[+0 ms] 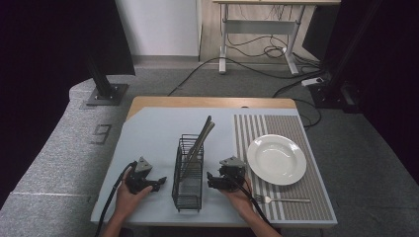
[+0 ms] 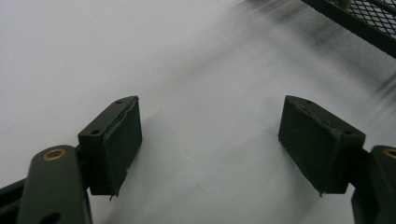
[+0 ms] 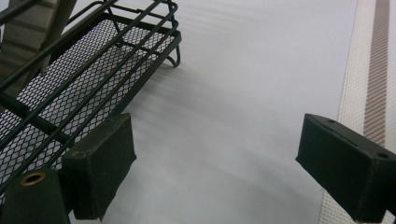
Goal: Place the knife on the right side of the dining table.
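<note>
Both tools sit low on the desk [image 1: 148,133], one on each side of the black wire rack [image 1: 188,173]. The left tool [image 1: 157,183] has its jaws spread wide with nothing between them, and the right tool [image 1: 211,178] is just as open and empty. The rack lies between them, its long axis running away from the person, with utensils [image 1: 200,138] leaning out of its far end. The right tool looks slightly nearer to the rack. Beyond it, away from the rack, a fork [image 1: 284,200] lies on the striped mat [image 1: 311,197], near the white plate [image 1: 276,159].

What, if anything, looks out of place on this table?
Little stands out. The fork lies sideways on the striped mat below the plate, and two long utensils lean out of the wire rack.
</note>
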Demonstrator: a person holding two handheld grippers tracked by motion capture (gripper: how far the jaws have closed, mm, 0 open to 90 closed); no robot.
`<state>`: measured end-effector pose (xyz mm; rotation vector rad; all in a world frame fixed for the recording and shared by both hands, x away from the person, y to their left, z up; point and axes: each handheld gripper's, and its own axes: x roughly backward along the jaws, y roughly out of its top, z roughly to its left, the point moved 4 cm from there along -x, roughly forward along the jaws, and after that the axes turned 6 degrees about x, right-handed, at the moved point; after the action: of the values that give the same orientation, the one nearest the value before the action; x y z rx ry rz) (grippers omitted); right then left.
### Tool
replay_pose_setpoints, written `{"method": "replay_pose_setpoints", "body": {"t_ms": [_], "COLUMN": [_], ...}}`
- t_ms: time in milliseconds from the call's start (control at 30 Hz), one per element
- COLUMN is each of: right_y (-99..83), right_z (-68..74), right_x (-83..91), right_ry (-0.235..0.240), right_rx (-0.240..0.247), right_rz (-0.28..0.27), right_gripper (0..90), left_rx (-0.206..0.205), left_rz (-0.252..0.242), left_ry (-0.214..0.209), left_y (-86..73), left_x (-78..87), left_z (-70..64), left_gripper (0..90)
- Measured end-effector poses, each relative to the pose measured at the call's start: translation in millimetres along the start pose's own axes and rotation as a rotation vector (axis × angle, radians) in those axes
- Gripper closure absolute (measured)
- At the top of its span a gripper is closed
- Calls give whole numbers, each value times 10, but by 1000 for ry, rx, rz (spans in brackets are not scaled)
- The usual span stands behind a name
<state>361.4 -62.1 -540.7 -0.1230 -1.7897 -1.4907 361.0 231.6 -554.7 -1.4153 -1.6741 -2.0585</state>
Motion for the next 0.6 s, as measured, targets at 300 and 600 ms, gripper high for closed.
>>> {"method": "replay_pose_setpoints", "body": {"t_ms": [300, 600], "right_y": [148, 531], "right_z": [-78, -202], "right_x": [215, 610], "right_ry": [28, 46], "right_rx": [-5, -38], "right_rz": [-69, -216], "right_gripper": [121, 143], "left_rx": [0, 3], "left_rz": [0, 1], "left_ry": [0, -2], "left_y": [0, 0], "left_x": [0, 0], "left_z": [0, 3], "left_gripper": [209, 207]}}
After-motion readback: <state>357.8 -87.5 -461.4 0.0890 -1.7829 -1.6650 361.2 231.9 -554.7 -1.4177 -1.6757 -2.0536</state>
